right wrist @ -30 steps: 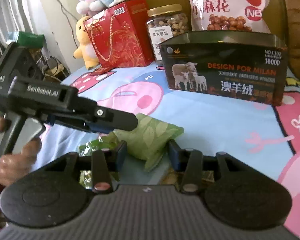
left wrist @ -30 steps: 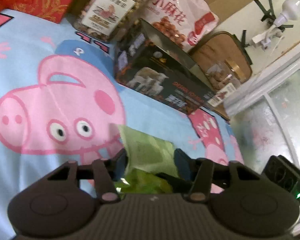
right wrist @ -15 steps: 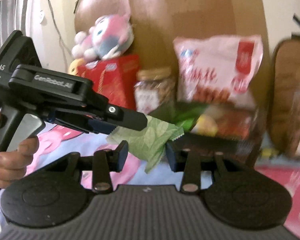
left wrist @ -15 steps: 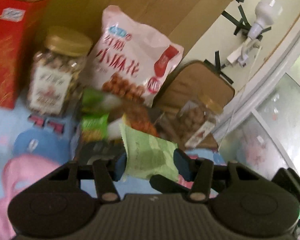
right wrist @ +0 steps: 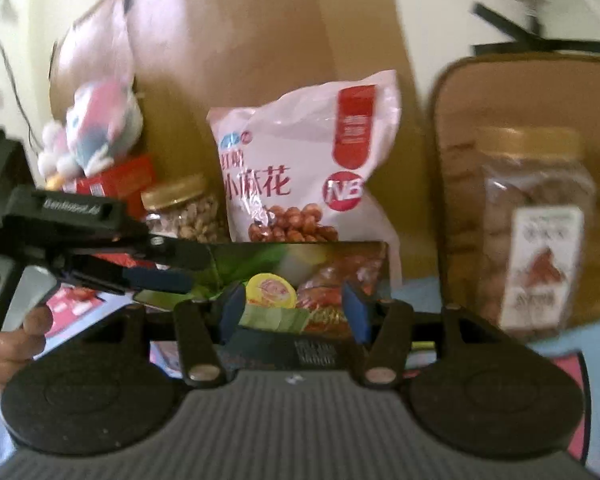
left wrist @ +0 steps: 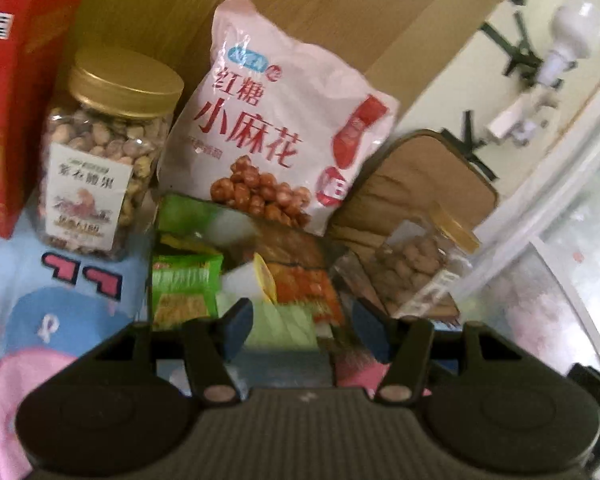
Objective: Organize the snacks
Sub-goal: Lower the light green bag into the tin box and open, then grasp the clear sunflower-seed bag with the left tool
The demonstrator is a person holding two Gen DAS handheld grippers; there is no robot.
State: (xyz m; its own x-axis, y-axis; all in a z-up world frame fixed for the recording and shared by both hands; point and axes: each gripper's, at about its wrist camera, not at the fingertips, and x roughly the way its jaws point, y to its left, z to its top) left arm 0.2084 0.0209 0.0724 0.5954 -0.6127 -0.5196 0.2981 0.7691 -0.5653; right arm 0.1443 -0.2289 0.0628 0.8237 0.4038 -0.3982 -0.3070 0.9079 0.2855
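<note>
A dark open box (left wrist: 280, 354) holds several small snack packets, among them a green one (left wrist: 186, 292) and an orange-red one (left wrist: 306, 284). A pale green packet (left wrist: 288, 324) lies in the box between my left gripper's (left wrist: 302, 330) spread fingers, and nothing grips it. My right gripper (right wrist: 294, 312) is open over the same box (right wrist: 300, 354), where the pale green packet (right wrist: 274, 318) lies by a round yellow snack (right wrist: 270, 290). The left gripper's fingers (right wrist: 156, 266) reach in from the left in the right wrist view.
Behind the box stand a pink snack bag (left wrist: 276, 136), a gold-lidded nut jar (left wrist: 104, 152) and a red gift box (left wrist: 8, 100). A second nut jar (left wrist: 420, 264) and a tan cushion (left wrist: 420, 184) are at the right. A plush toy (right wrist: 96, 120) sits on the red box.
The left gripper lifted the pale green packet off the cartoon sheet, carried it to the box and let it go inside. Both grippers now look down over the open box.
</note>
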